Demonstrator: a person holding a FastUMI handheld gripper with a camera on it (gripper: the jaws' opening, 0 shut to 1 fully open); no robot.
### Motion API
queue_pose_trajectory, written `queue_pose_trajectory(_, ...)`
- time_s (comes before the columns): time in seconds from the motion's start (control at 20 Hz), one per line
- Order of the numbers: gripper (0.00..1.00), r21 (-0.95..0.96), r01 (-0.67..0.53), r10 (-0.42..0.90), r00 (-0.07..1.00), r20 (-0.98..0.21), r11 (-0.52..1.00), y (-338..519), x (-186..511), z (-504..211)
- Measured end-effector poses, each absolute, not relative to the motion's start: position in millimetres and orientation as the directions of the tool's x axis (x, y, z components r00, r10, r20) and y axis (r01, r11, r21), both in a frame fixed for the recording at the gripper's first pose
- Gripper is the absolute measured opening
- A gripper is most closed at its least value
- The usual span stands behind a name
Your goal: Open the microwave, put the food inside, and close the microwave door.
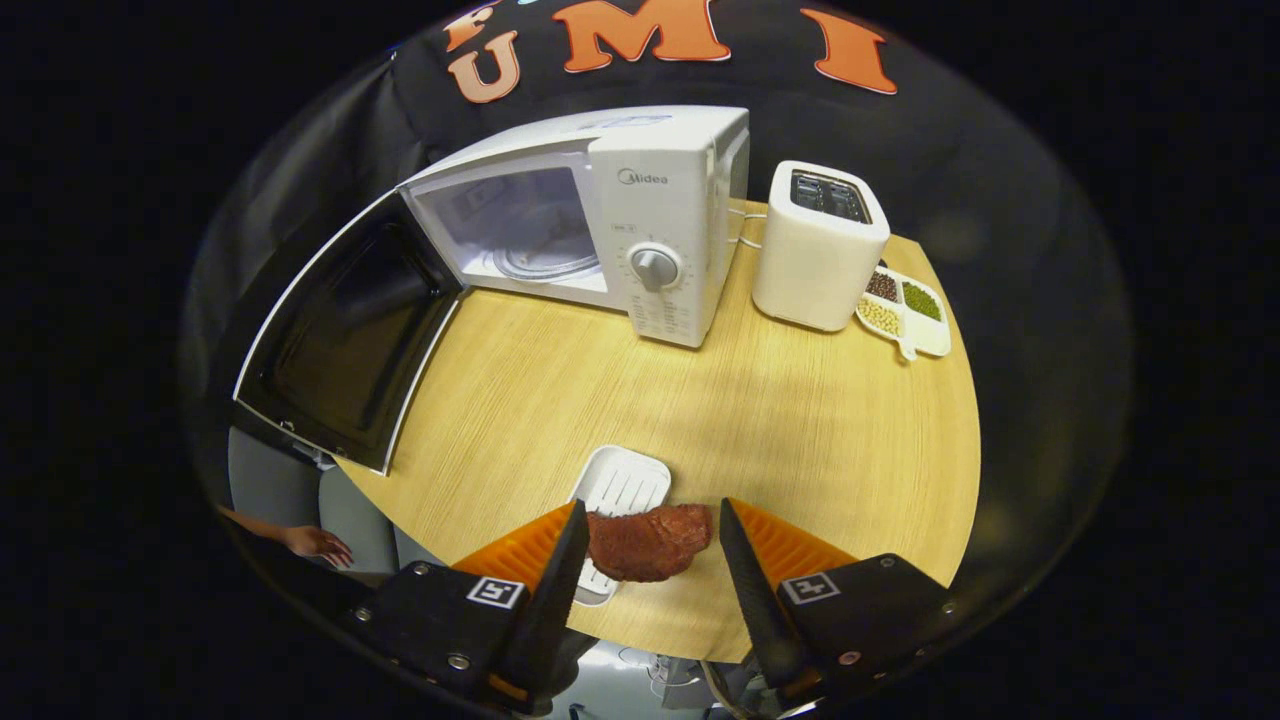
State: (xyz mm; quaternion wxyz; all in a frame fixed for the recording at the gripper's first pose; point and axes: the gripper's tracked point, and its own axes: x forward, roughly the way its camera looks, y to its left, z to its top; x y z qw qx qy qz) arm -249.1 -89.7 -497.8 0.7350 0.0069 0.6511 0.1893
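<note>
The near end of the white tray (622,487) is lying hidden under the meat (650,541) and the left finger; whether that finger is touching the meat is hard to tell; a person's hand (318,544) is showing cut off below the table (800,430). The meat, a reddish-brown slab, is resting on the tray between the fingers; the gripper (648,535) is standing wide apart, gripping nothing. Beyond, the microwave (620,220) is sitting with its door (345,335) swung open, a toaster (818,245) and a divided dish (905,310) beside it.
</note>
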Motion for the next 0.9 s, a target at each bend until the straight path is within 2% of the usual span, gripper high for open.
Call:
queue_pose_trajectory(0.05, 0.84, 0.283, -0.263, 0.3, 0.028, -0.953, 0.922, -93.3, -253.6, -505.7)
queue_pose_trajectory(0.25, 0.89, 0.392, -0.21, 0.38, -0.095, -0.92, 0.896, -96.0, -258.3, -532.3)
queue_pose_trajectory(0.5, 0.82, 0.472, -0.152, 0.432, -0.234, -0.871, 0.868, -94.5, -283.8, -550.9)
queue_pose_trajectory(0.55, 0.75, 0.492, -0.135, 0.453, -0.243, -0.858, 0.86, -92.0, -285.5, -551.1)
queue_pose_trajectory(0.75, 0.37, 0.547, -0.053, 0.524, -0.226, -0.821, 0.835, -84.2, -283.5, -538.1)
queue_pose_trajectory(0.8, 0.33, 0.562, -0.024, 0.545, -0.215, -0.81, 0.826, -81.2, -284.4, -530.6)
queue_pose_trajectory(0.85, 0.24, 0.581, -0.002, 0.568, -0.204, -0.797, 0.814, -77.4, -285.4, -524.4)
queue_pose_trajectory(0.9, 0.2, 0.586, 0.018, 0.579, -0.185, -0.794, 0.81, -75.7, -285.4, -519.5)
